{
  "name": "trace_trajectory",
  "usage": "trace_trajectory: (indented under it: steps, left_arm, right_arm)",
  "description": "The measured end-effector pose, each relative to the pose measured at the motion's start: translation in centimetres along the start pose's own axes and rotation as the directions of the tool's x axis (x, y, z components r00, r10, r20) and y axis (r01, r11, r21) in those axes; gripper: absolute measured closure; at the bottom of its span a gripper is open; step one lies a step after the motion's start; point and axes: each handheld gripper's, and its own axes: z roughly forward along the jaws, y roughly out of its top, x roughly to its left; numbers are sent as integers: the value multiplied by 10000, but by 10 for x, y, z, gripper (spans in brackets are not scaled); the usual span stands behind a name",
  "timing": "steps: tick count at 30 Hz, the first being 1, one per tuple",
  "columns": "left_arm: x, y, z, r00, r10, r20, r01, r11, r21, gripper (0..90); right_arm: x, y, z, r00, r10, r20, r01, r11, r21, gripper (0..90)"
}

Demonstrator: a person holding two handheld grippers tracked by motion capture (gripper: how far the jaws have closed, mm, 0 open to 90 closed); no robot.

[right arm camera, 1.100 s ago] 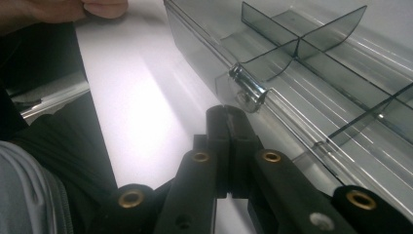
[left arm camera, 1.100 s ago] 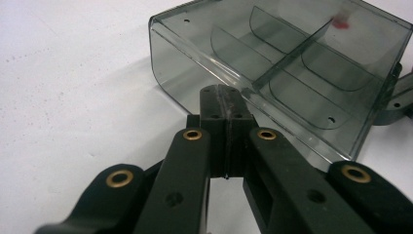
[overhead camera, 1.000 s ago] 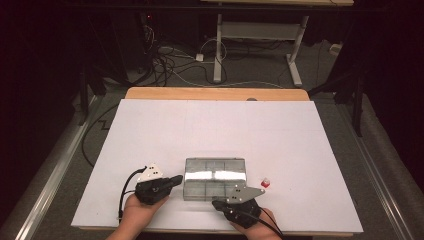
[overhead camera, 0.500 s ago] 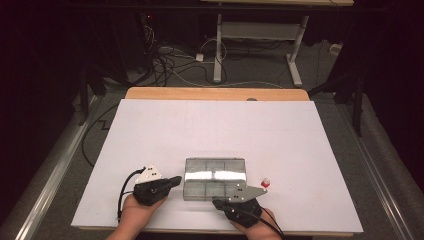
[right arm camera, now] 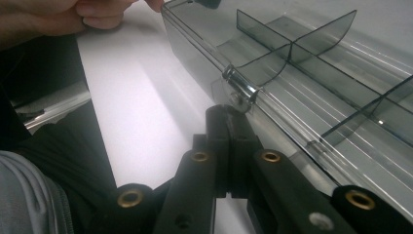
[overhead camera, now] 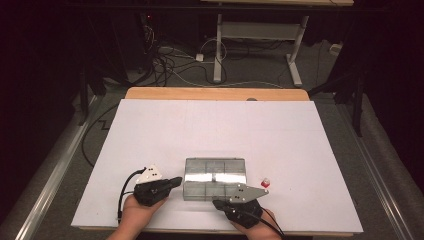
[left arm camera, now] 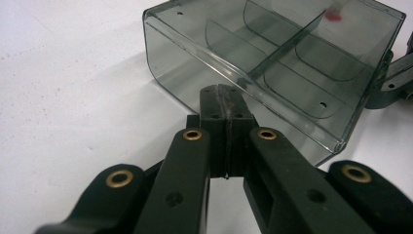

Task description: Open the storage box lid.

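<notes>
White counter [overhead camera: 215, 125] under a dark room, cables and desk legs on the floor beyond it. Going near to far.

Nearest, at the counter's near edge: my two hands come in from below, forearms low, both holding level. My left claw [overhead camera: 176, 181] is fully closed with nothing between its jaws, tip pointing right, at the left end wall of the clear compartment box [overhead camera: 215, 178]. In the left gripper view the closed tips [left arm camera: 225, 105] sit right against the box wall [left arm camera: 272, 58], touching or just short, can't tell which. My right claw [overhead camera: 218, 203] is closed too and holds nothing. It sits at the box's near long side, tip pointing left. In the right gripper view its tips [right arm camera: 229, 122] are just below the small metal latch [right arm camera: 239, 90] on the box's front edge.

The box lies flat, close to the near edge, between both claws, lid apparently shut, dividers visible through it.

Just beside the box's right end is a small red and white piece [overhead camera: 265, 183], loose on the counter.

Step, my read: bracing the box with the left claw, right claw lined up on the latch to pop it. Next move needs a small upward nudge on the latch while the left claw keeps the box from sliding.
</notes>
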Motion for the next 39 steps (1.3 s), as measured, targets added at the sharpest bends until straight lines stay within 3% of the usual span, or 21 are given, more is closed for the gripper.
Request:
trace_trajectory:
  steps: [22, 39]
  left_arm:
    - [1, 0, 0, 10000, -23, 52, 22, 10000, 44, 878]
    - [0, 1, -5, 9994, -177, 312, 184, 9996, -231, 878]
  right_arm:
    - [-1, -1, -4, 9998, 13, -184, -20, 9992, -395, 900]
    - [0, 10, -11, 9999, -47, -141, 34, 9952, -976, 900]
